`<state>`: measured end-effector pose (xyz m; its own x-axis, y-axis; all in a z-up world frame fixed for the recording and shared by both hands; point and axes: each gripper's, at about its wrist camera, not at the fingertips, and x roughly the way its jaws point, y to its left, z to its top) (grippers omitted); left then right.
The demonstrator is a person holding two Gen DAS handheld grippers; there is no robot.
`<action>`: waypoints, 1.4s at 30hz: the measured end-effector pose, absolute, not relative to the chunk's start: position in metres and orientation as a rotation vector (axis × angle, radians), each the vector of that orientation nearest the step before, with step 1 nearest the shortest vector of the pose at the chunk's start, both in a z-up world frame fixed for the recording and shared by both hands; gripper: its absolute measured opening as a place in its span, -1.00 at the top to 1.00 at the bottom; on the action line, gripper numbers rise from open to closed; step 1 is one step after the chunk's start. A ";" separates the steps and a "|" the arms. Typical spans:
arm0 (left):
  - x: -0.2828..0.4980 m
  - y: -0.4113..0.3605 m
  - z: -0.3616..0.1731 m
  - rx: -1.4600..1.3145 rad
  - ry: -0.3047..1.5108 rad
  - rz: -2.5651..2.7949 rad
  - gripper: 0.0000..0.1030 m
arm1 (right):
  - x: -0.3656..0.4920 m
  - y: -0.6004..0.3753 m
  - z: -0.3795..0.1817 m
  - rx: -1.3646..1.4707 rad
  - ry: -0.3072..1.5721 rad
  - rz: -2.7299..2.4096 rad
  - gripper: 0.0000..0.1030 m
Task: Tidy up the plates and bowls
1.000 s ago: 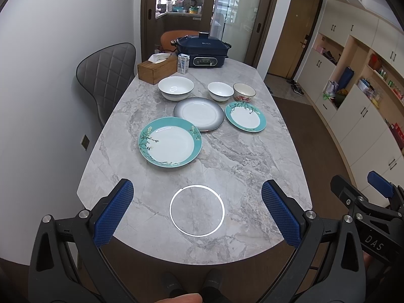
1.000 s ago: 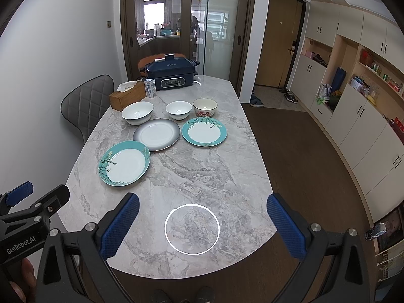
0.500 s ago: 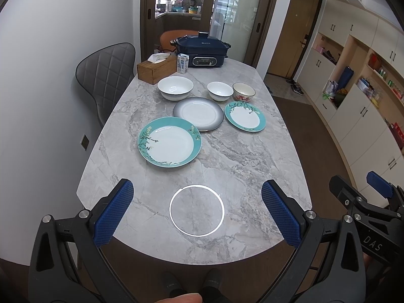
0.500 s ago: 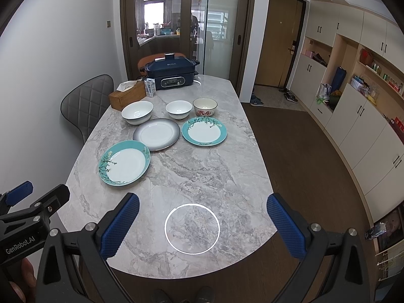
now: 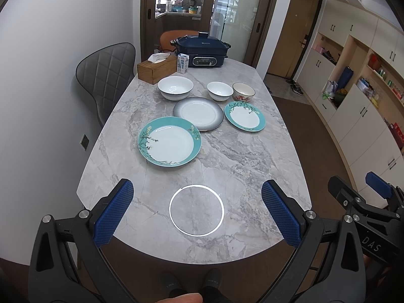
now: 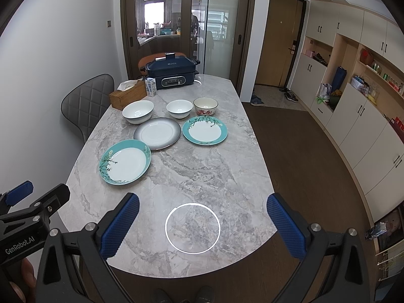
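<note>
both grippers are hovering over the near end of the marble table (image 5: 252, 166), the left gripper (image 5: 197, 209) and the right gripper (image 6: 202, 224) each gaping wide and gripping nothing

the big teal plate (image 5: 169, 144) is lying at about 11 o'clock from the left gripper, with the grey plate (image 5: 198, 113) just beyond it, rims nearly touching, and the small teal plate (image 5: 244, 116) toward 1 o'clock. three bowls (image 5: 175, 87) are sitting behind them

they are likely stiff, glazed, slippery and breakable, so pinching a rim edge firmly is looking wisest
</note>
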<state>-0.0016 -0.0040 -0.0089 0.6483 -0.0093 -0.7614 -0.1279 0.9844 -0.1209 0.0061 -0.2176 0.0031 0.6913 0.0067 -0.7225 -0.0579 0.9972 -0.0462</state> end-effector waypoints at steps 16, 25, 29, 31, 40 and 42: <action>-0.002 -0.005 -0.012 -0.172 0.867 0.066 -0.99 | 0.005 -0.218 0.003 -0.068 0.807 0.035 -1.00; -0.002 -0.005 -0.012 -0.173 0.868 0.065 -0.99 | 0.005 -0.218 0.002 -0.067 0.809 0.036 -1.00; -0.002 -0.005 -0.014 -0.178 0.875 0.061 -0.99 | 0.007 -0.217 0.003 -0.066 0.811 0.034 -1.00; -0.002 -0.004 -0.018 -0.188 0.883 0.046 -0.99 | 0.007 -0.216 0.004 -0.065 0.814 0.033 -1.00; 0.054 0.087 -0.081 -0.272 1.016 0.014 -0.97 | 0.065 -0.244 -0.076 0.069 0.893 0.143 -0.76; 0.073 0.115 -0.096 -0.321 1.040 0.029 -0.97 | 0.083 -0.258 -0.091 0.176 0.947 0.175 -0.73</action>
<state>0.0728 0.1153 -0.0961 0.5099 -0.1273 -0.8508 -0.1751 0.9529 -0.2475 0.0829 -0.2575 -0.0911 0.5725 0.2253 -0.7883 -0.0718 0.9716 0.2255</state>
